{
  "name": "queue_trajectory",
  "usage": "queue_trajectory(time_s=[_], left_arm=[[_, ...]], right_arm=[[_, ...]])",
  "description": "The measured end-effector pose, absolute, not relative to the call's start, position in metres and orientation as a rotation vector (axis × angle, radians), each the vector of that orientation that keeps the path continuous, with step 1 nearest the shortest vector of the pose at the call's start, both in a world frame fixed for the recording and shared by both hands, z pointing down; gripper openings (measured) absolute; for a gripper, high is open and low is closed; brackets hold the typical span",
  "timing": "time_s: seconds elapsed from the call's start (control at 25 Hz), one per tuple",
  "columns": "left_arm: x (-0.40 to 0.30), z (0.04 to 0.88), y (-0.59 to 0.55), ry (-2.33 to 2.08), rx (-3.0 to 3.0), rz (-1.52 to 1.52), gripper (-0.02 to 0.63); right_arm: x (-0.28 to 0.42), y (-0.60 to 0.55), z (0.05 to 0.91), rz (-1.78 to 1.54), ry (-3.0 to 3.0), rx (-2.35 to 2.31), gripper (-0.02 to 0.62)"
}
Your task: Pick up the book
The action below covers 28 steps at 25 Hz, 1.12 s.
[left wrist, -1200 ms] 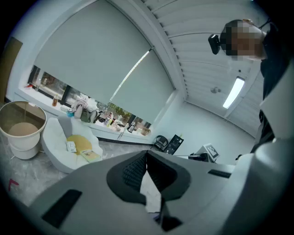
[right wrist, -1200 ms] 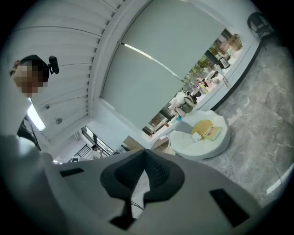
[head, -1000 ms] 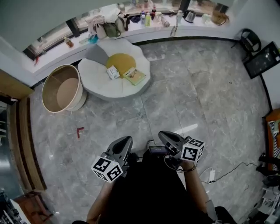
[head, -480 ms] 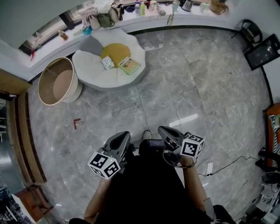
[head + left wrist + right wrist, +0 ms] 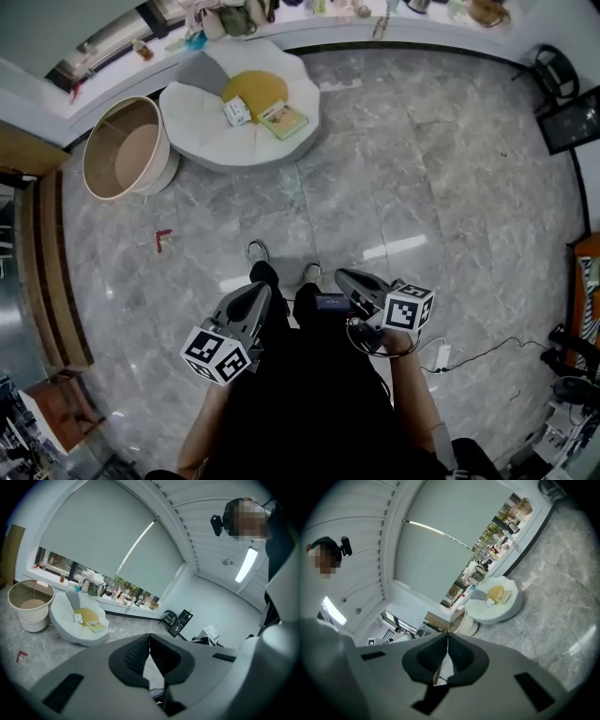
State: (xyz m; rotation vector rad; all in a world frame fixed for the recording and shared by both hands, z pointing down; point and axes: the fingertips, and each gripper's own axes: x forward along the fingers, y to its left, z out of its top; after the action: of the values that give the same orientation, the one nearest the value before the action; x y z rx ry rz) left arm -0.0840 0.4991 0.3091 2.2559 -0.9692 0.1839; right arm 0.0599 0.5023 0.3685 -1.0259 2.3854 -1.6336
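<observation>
**While the book (image 5: 285, 119) lies far ahead, there is a long way to go**

Because the book sits well apart from both grippers, the next move turns on which way it lies. It rests flat on the white round chair (image 5: 202, 145), near the chair's right edge. It lies just beside a yellow cushion (image 5: 255, 92) and a small box (image 5: 236, 112).

From the person, it is ahead across the grey floor (image 5: 422, 187) and a little to the left. The left gripper (image 5: 260, 295) is low in the head view, with its jaws pressed together and nothing between them. The right gripper (image 5: 349, 278) is near it, its jaws together and empty too. The left one looks nearer to the book (only by a little).

The book is turned at a slant, so its long side does not face the person squarely. I think the person must walk closer first, then open one gripper's jaws and come at the book's near edge. A big round tub (image 5: 127, 155) stands to the left of the chair, out of the way.
</observation>
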Motion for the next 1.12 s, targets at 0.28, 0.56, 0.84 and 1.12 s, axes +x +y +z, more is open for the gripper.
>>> queue_trajectory(time_s=[0.28, 0.56, 0.84, 1.12], left_arm=[[-0.091, 0.317, 0.494, -0.951, 2.241, 0.18, 0.014], [-0.094, 0.323, 0.453, -0.918, 2.25, 0.174, 0.014], [-0.098, 0.313, 0.391, -0.88, 2.292, 0.155, 0.014], [-0.118, 0.307, 0.333, -0.879, 2.31, 0.126, 0.014]], right_arm=[[0.048, 0.496, 0.378, -1.652, 2.398, -1.069, 0.018], [0.057, 0.468, 0.379, -1.655, 2.345, -1.206, 0.018], [0.057, 0.419, 0.371, -1.644, 2.264, -1.289, 0.018], [0.036, 0.358, 0.359, -1.608, 2.286, -1.317, 0.018]])
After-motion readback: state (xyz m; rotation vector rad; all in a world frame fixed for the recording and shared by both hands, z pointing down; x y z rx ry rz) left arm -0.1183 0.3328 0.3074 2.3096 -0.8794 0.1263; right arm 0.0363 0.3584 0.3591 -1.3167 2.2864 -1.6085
